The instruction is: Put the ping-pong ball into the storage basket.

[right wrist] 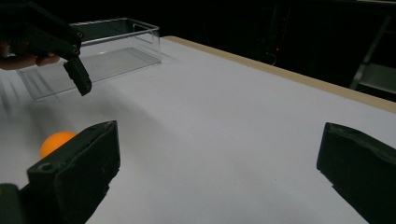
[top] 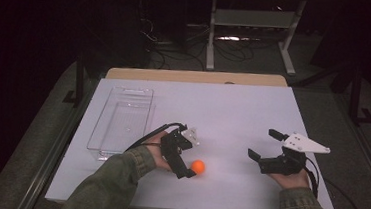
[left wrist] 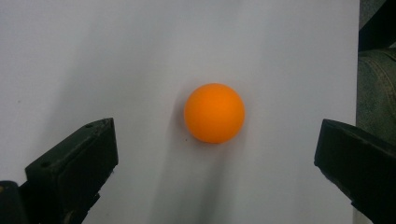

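Clear bin (top: pixel 122 122) empty; orange ball (top: pixel 197 166) on table, both tools apart.

A clear plastic bin (top: pixel 122 122) sits on the white table (top: pixel 243 114).

Orange ball (left wrist: pixel 215 113), plain and unpatterned, lying between the black jaws of the left gripper (left wrist: pixel 215 158). Table (top: pixel 233 113) surface white, with a tan wooden edge at the far side. Right gripper (top: pixel 260 145) black, topped by a pale grey plate. Tray (top: pixel 122 122) of clear plastic (colourless, faintly gridded floor). Sleeves (top: pixel 112 184) olive green.
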`<state>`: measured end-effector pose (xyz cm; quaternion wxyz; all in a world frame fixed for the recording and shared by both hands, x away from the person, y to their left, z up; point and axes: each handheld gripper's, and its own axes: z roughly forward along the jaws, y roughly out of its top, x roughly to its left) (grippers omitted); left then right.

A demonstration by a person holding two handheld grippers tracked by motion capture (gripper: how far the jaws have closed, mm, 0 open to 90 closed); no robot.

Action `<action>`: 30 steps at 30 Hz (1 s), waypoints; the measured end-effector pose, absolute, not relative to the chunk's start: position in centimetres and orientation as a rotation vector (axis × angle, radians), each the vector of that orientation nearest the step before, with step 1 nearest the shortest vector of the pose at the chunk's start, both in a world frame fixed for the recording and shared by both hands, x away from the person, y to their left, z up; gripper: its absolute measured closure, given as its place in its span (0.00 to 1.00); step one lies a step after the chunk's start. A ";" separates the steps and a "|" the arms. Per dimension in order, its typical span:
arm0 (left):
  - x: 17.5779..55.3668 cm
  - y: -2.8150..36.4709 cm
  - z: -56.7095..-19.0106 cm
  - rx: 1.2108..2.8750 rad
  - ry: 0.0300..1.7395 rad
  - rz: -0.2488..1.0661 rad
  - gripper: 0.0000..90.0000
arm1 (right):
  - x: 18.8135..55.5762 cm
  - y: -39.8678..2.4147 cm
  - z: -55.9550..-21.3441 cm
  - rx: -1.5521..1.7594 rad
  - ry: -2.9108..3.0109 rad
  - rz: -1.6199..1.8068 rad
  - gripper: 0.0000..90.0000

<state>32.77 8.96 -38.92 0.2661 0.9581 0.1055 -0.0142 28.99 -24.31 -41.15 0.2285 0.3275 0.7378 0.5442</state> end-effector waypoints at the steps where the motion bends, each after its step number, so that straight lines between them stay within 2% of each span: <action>1: 32.8 8.9 -39.0 2.588 0.281 -0.038 0.00 | 29.0 -24.3 -41.1 0.902 2.031 1.499 0.00; 30: 33.2 6.5 -40.3 2.623 0.249 -0.067 0.00 | 29.0 -24.2 -41.2 0.897 2.041 1.499 0.00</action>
